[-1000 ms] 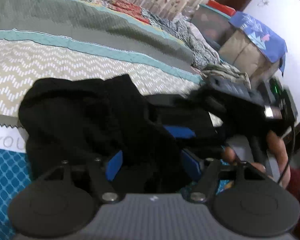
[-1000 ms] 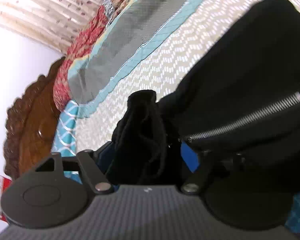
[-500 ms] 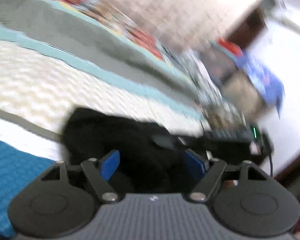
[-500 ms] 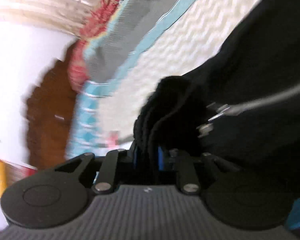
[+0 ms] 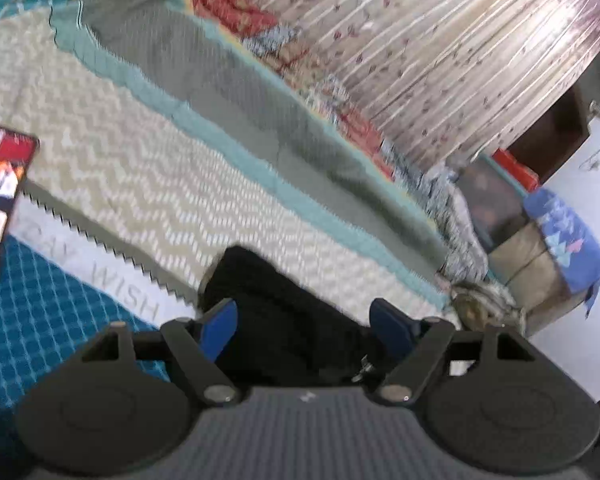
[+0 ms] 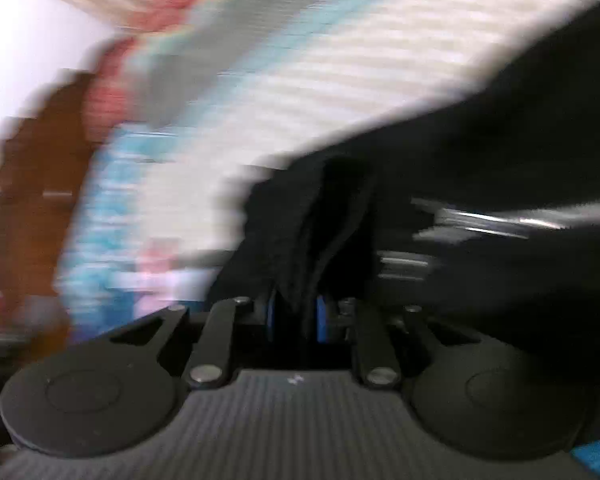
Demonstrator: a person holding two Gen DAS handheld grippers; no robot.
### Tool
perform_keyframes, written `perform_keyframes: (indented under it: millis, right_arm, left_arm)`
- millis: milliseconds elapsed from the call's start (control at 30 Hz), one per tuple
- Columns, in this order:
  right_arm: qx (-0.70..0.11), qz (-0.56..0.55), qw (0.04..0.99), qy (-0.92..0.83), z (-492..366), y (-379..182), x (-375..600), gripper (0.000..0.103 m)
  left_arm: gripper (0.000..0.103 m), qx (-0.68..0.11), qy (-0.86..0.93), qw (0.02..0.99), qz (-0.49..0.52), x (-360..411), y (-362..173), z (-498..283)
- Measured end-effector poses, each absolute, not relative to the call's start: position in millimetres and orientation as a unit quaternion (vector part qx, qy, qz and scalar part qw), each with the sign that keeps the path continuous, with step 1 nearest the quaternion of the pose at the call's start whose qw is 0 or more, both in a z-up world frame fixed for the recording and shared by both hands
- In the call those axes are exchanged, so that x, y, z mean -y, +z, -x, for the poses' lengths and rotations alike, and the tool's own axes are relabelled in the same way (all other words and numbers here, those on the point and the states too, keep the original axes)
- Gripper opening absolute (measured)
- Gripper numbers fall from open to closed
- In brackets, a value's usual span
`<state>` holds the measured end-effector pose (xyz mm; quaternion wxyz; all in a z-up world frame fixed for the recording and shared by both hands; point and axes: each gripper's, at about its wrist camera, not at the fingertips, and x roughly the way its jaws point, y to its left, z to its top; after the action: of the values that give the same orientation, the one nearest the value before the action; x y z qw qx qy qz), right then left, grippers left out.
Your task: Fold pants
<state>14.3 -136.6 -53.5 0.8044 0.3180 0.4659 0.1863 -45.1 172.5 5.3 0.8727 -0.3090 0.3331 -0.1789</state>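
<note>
Home bedroom: quilted bed [image 5: 228,184], floral curtains [image 5: 460,60].

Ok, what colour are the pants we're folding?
Black. The pants show best in the left wrist view, against the pale zigzag bedspread.

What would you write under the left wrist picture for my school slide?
The left gripper hangs open over black pants on a patterned bedspread, with a phone lying nearby.
</note>
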Motion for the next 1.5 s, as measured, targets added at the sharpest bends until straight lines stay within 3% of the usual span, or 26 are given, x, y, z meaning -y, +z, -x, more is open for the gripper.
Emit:
perform_keyframes:
  millis: [33,100,167,333,400,500,567,700,800,1033,1133,1200,1300,1333,1367,1400,1500]
  right_arm:
    - [-0.459,-0.310,0.811,0.187,-13.3,-47.6,134.5,0.025]
    - [-0.445,-0.261,0.837,0.185,-7.3,-29.3,127.6,0.044]
    - [-0.415,-0.212,0.866,0.181,-0.7,-11.8,121.4,0.054]
    - [-0.347,-0.191,0.899,0.188,20.3,-0.5,125.4,0.052]
    - [-0.363,-0.170,0.894,0.200,14.1,-14.5,115.9,0.035]
    - [-0.421,-0.124,0.880,0.181,-0.9,-39.9,101.7,0.032]
    - [-0.440,-0.153,0.867,0.175,-9.6,-54.4,112.7,0.030]
    - [-0.435,-0.181,0.863,0.184,-10.7,-39.0,126.2,0.033]
    - [-0.392,-0.185,0.882,0.187,20.8,-28.2,140.9,0.034]
    - [-0.345,-0.031,0.931,0.117,40.8,-34.0,147.8,0.036]
    - [-0.330,0.056,0.933,0.131,51.2,-42.9,129.6,0.052]
    - [-0.323,0.098,0.931,0.140,60.2,-48.1,127.2,0.055]
    - [-0.317,0.137,0.928,0.138,59.2,-56.8,122.8,0.053]
    - [-0.312,0.148,0.929,0.133,59.0,-58.9,124.1,0.048]
    - [-0.314,0.162,0.927,0.129,58.1,-61.0,126.0,0.027]
    - [-0.321,0.174,0.922,0.127,58.0,-59.9,130.5,0.021]
    - [-0.318,0.195,0.923,0.095,58.7,-60.3,139.7,0.018]
  left_arm:
    - [0.076,-0.343,-0.177,0.871,0.304,-167.7,1.6,42.0]
    - [0.076,-0.358,-0.179,0.866,0.300,-158.2,-3.7,36.8]
    - [0.076,-0.358,-0.189,0.864,0.298,-149.7,-3.6,34.4]
    - [0.076,-0.358,-0.199,0.874,0.261,-129.9,-4.4,30.8]
    - [0.076,-0.382,-0.190,0.870,0.246,-121.3,-14.8,25.2]
    - [0.075,-0.441,-0.165,0.859,0.200,-103.5,-42.0,16.3]
    - [0.075,-0.461,-0.147,0.859,0.168,-94.4,-56.5,16.1]
    - [0.080,-0.428,-0.163,0.873,0.170,-97.8,-35.5,26.7]
    - [0.090,-0.398,-0.140,0.886,0.192,-116.3,-18.6,29.9]
    - [0.094,-0.441,-0.091,0.857,0.250,-144.4,-38.6,18.4]
    - [0.095,-0.453,-0.093,0.850,0.253,-140.7,-47.5,18.8]
    - [0.095,-0.455,-0.096,0.852,0.241,-134.6,-48.9,19.7]
    - [0.095,-0.460,-0.101,0.851,0.234,-129.8,-48.9,17.4]
    - [0.095,-0.461,-0.103,0.850,0.234,-128.8,-48.3,17.1]
    - [0.095,-0.463,-0.105,0.849,0.233,-126.6,-48.7,16.7]
    - [0.095,-0.464,-0.107,0.848,0.233,-124.9,-48.1,16.9]
    - [0.095,-0.459,-0.115,0.849,0.234,-124.7,-45.6,16.9]
